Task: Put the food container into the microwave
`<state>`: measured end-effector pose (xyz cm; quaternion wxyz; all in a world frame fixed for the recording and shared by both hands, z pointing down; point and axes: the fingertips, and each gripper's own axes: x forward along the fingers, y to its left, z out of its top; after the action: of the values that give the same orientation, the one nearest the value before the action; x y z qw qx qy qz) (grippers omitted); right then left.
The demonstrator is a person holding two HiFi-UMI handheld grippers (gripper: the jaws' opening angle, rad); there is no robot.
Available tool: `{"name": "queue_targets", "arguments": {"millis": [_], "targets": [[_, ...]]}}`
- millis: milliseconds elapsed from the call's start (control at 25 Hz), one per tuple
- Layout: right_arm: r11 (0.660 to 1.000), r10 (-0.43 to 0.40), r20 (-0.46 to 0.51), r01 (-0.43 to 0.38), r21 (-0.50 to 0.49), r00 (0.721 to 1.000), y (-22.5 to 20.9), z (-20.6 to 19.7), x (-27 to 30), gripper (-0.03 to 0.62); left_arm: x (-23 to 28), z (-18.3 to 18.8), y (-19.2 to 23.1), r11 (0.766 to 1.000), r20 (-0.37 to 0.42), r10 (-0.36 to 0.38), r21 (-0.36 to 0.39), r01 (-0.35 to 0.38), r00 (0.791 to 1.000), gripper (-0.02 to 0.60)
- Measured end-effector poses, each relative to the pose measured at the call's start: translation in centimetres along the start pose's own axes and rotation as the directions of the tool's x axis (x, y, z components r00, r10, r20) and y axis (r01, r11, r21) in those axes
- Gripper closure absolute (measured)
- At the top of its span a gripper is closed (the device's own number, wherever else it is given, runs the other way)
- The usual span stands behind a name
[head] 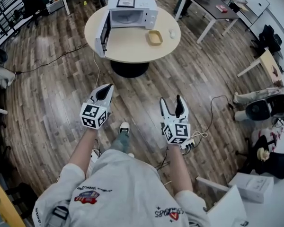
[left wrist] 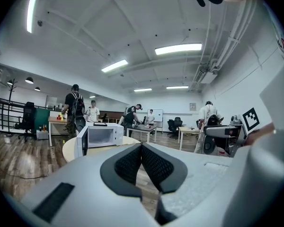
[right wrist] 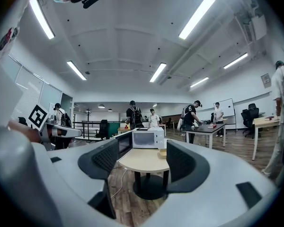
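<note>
My left hand-held gripper [head: 105, 90] is clenched. Its two jaws press together with nothing in them. My right hand-held gripper [head: 172, 101] is released, with its jaws wide apart and empty. Both are over the wood floor [head: 52, 103], well apart from the round worktop [head: 128, 48]. The food container [head: 155, 37] sits on the worktop, near the front right of the microwave [head: 132, 12]. The microwave door [head: 102, 34] stands open on the left side.
</note>
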<state>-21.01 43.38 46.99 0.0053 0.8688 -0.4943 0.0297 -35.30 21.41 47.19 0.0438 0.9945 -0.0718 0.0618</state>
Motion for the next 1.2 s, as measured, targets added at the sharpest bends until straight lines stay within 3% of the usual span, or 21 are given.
{"name": "queue_targets", "arguments": {"millis": [520,1200], "targets": [[0.999,-0.034,-0.023,0.033,-0.027,0.999,-5.0,1.6,16.6,0.292,16.5,2.6,7.9,0.996,-0.003,-0.090,0.013,0.090,0.996,0.577],[1.000,0.012,-0.024,-0.012,-0.012,1.000,-7.6,2.1,32.4,0.301,26.3,2.9,16.2,0.997,-0.032,-0.078,0.005,0.078,0.996,0.577]]}}
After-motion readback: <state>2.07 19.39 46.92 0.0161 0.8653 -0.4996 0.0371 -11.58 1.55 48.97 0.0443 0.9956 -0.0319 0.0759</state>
